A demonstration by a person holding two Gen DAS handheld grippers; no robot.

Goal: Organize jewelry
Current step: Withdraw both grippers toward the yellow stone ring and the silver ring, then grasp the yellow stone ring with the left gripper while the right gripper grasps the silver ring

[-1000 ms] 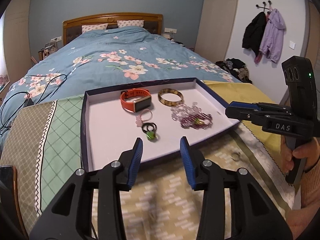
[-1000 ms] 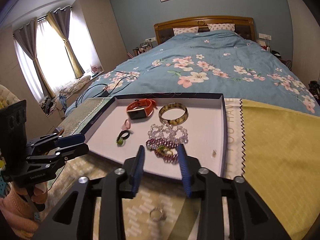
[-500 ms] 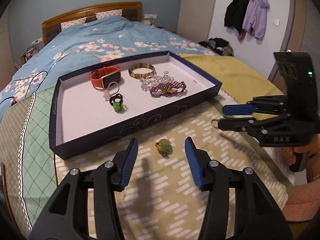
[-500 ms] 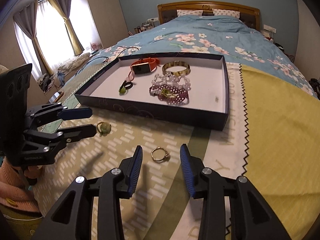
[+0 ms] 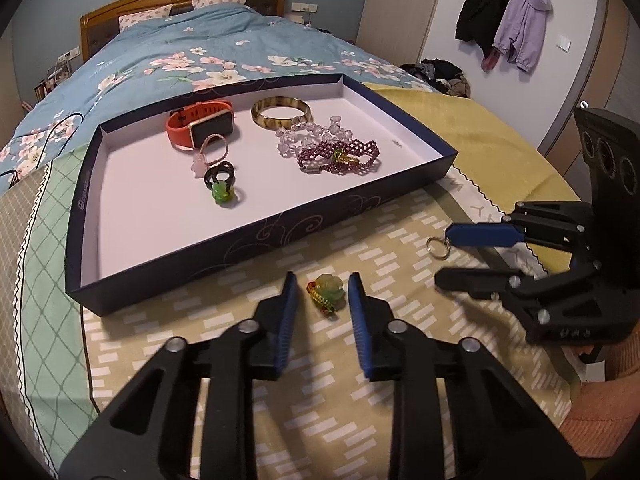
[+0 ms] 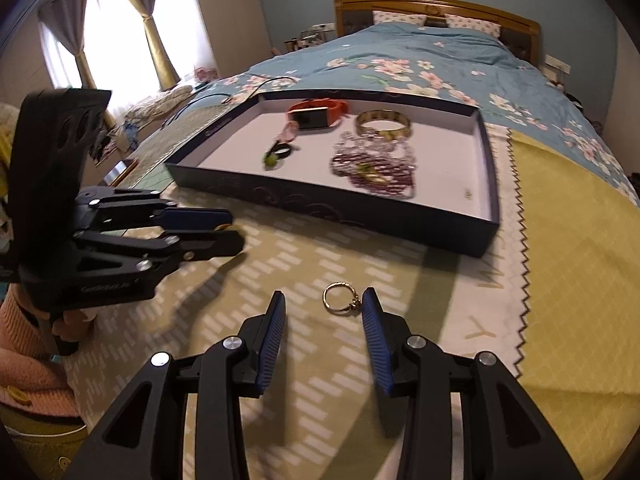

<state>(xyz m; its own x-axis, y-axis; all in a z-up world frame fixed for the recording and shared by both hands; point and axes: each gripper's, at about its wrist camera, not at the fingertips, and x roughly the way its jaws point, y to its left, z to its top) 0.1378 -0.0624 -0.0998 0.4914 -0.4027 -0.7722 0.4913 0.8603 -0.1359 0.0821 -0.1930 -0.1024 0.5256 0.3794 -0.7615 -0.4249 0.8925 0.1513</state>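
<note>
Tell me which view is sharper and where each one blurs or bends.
Left wrist view: sharp on the dark blue cardboard tray and the green flower-shaped ring on the cloth; fisheye bows the tray edges. Right wrist view: motion blur smears the purple beaded bracelet; the thin gold ring stays fairly crisp; the window is blown out.

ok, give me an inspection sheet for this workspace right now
Surface: patterned cloth on the bed.
Job's things: tray with watch, bangle, bead bracelets; green flower ring and gold ring on the cloth.
Clutter: jackets on wall hooks.
Grippers: left gripper closing around the green flower ring, pads not touching; right gripper open around the gold ring.
Cables: black cable on the quilt.
Surroundings: bedroom, curtained window.
</note>
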